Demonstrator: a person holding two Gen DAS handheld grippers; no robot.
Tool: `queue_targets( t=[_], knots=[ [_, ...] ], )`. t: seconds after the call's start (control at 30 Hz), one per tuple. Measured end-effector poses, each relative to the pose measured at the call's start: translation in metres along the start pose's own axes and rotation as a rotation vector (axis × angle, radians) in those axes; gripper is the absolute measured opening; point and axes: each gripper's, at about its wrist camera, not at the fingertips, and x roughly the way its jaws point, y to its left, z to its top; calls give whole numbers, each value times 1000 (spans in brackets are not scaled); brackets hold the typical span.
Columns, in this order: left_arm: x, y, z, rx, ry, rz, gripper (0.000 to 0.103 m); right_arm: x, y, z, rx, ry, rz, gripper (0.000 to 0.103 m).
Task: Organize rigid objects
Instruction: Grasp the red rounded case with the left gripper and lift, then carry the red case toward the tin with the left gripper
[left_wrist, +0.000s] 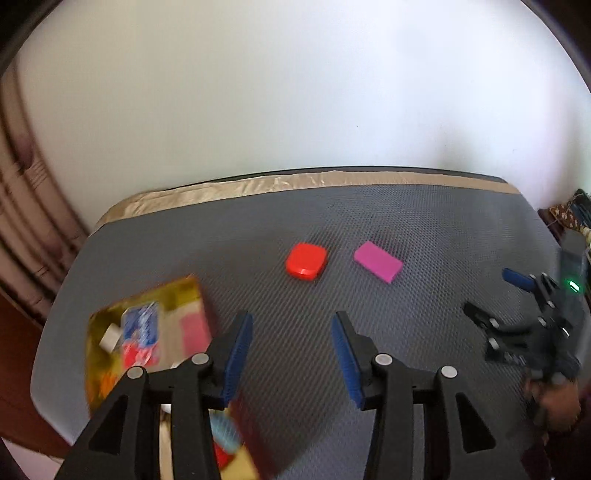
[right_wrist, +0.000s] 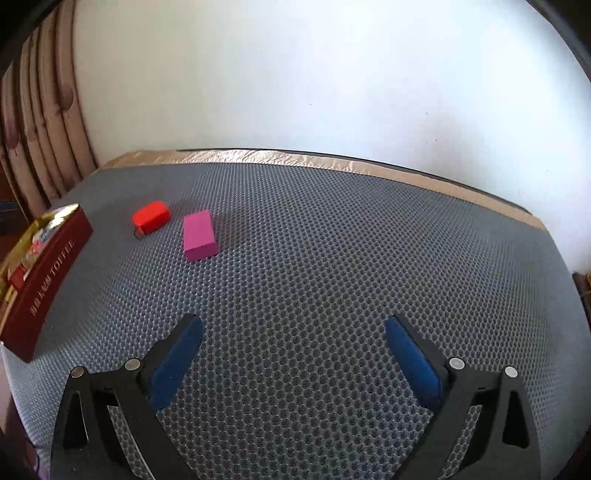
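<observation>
Red block (left_wrist: 306, 265) and pink block (left_wrist: 378, 261) lie beside each other on the mat, beyond the toffee box (right_wrist: 44, 280), awaiting collection. Left gripper (left_wrist: 291, 354) and right gripper (right_wrist: 293, 354) hover wide apart, empty, probably readying a pick.

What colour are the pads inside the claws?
Blue pads, clearest in the right wrist view, on both the right claw and left claw.

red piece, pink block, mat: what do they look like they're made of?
Red piece: probably hard plastic; glossy, rounded corners, with a seam line around its side.
Pink block: matte, uniform colour, crisp edges, no shine; painted wood, foam or matte plastic, can't tell which.
Mat: grey, honeycomb-embossed, no gloss; likely rubber or foam sheet.
</observation>
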Motion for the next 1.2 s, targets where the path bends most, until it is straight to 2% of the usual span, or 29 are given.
queue_targets(
  t=[0.17, 0.27, 0.47, 0.57, 0.63, 0.77, 0.87, 1.03, 1.2],
  knots=[
    [57, -2, 33, -19, 75, -84, 46, -10, 2, -3, 5, -5, 18, 102],
    [89, -7, 47, 33, 98, -81, 46, -11, 1, -3, 5, -9, 31, 102],
    [133, -6, 56, 72, 185, -157, 46, -6, 1, -3, 3, 22, 62, 102],
    [149, -7, 59, 99, 211, -145, 46, -6, 1, -4, 1, 26, 70, 102],
    [157, -6, 61, 97, 231, -174, 46, -5, 2, -4, 0, 28, 75, 102],
    [166, -1, 62, 95, 217, -139, 46, -1, 2, -4, -3, 38, 86, 102],
    [174, -1, 64, 85, 218, -143, 46, 1, 2, -4, -7, 48, 94, 102],
    [197, -7, 65, 115, 243, -117, 48, 5, 3, -3, -8, 63, 100, 102],
    [203, -9, 64, 102, 214, -95, 48, 10, 5, 0, -9, 72, 101, 102]
  ],
)
